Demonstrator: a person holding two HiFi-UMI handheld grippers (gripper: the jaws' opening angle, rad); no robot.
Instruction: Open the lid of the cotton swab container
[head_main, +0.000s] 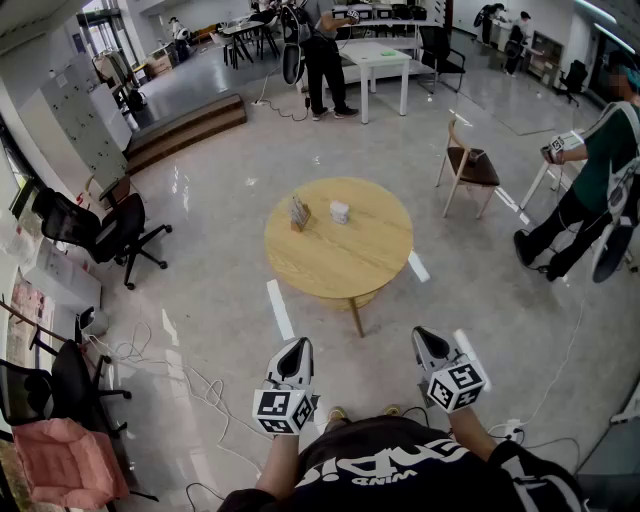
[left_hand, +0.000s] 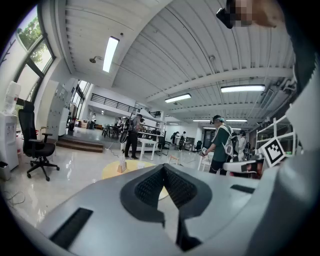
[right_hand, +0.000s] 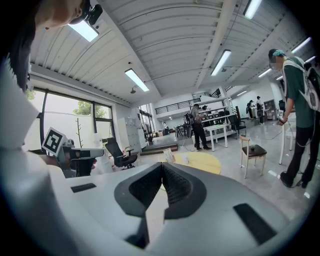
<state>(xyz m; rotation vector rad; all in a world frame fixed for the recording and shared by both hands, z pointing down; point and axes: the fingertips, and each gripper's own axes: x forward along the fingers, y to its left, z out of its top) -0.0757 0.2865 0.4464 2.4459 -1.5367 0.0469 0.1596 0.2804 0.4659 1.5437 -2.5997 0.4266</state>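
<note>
Step in hand, by the look of the layout: the approach. Held side by side and pinched fully closed on nothing: left gripper (head_main: 296, 348) and right gripper (head_main: 430, 338), tips aimed forward and slightly down. Well ahead of both, on the round table (head_main: 345, 275) — the cotton swab container (head_main: 339, 212), small and white, roughly between the two lines of aim, with a brown card stand (head_main: 299, 213) just beside it on the left gripper's side.

Best done by closing that gap first, then parting one pair of jaws to steady the body and working the lid with the other, clear of the stand.

Lid seam, hinge side, direction of opening — all too small to tell from here.
</note>
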